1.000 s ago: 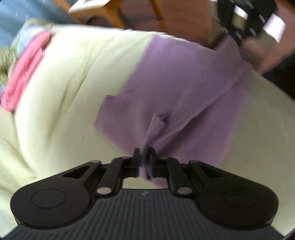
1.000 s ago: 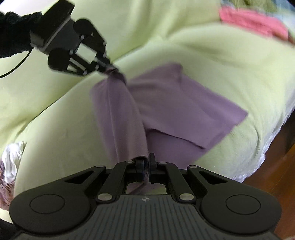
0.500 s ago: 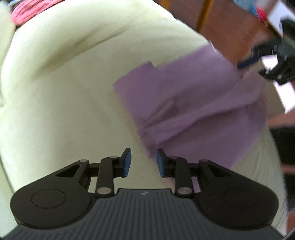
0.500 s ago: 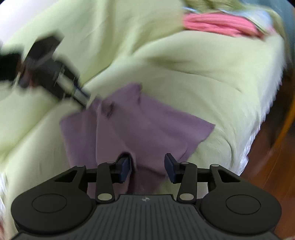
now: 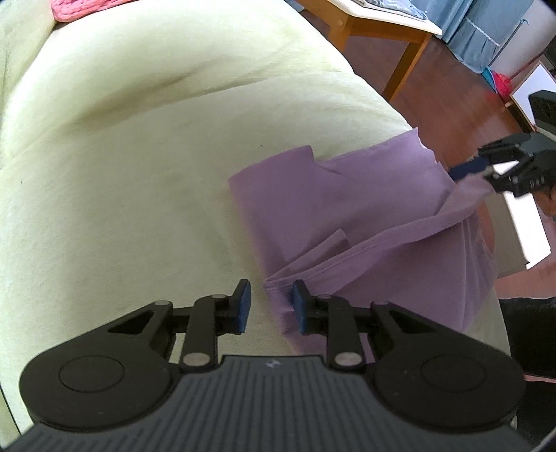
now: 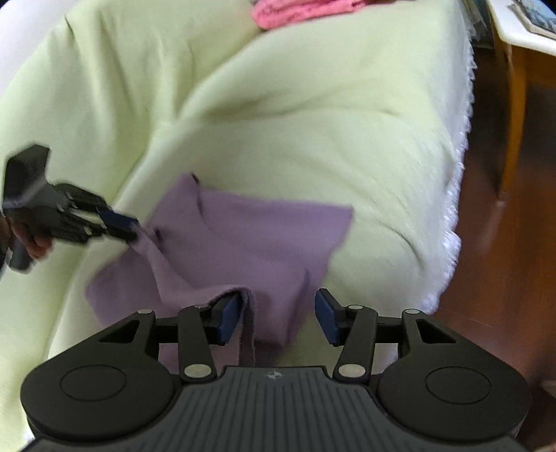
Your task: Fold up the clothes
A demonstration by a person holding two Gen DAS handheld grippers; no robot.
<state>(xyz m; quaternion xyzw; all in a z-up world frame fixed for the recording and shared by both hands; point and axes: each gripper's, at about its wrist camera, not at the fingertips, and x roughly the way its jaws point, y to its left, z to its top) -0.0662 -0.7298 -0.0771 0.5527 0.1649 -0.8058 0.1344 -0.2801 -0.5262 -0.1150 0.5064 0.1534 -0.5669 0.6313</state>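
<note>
Both grippers, left gripper (image 5: 267, 306) and right gripper (image 6: 278, 316), released the purple garment (image 6: 243, 243): left jaws closing on nothing, right opening; fold laid.

Left wrist view: mounted behind left gripper (image 5: 267, 306), looks steeply down along fingers, close over sofa cover (image 5: 139, 156); floor and wooden table (image 5: 382, 31) at upper right edge.
Right wrist view: mounted behind right gripper (image 6: 278, 316), looks down at slant, close over same cover, facing toward backrest.
Shared ground: purple garment (image 5: 347, 215), cover, pink cloth (image 6: 299, 10) at far end.
Views cross: each shows other gripper at frame edge, right one at right of left view, left one at left of right view.
</note>
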